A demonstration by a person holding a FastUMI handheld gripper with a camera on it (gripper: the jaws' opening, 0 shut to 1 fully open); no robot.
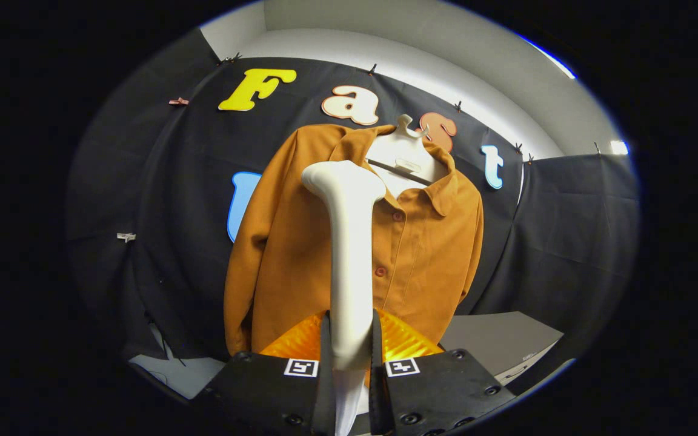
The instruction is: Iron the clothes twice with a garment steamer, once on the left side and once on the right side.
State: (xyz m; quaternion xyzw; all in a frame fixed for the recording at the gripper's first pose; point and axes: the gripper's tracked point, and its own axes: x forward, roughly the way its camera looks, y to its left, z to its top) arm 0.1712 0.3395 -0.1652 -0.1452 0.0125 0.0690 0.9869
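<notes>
The claw (349, 339) grips the white steamer (347, 242) upright between its fingers, before the hanging brown shirt (422, 248).

hand-held gripper (349, 345) clamping steamer (348, 254), before shirt (422, 242)

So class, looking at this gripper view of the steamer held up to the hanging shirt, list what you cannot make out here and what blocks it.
- Gripper view: the white plastic garment steamer hides a strip of the rust-brown button-up shirt and its own steam face, which points away.
- Its lower handle is covered by the gripper, whose fingers clamp it.
- The white hanger sits mostly inside the collar.
- The grey box is partly behind the shirt hem.
</notes>
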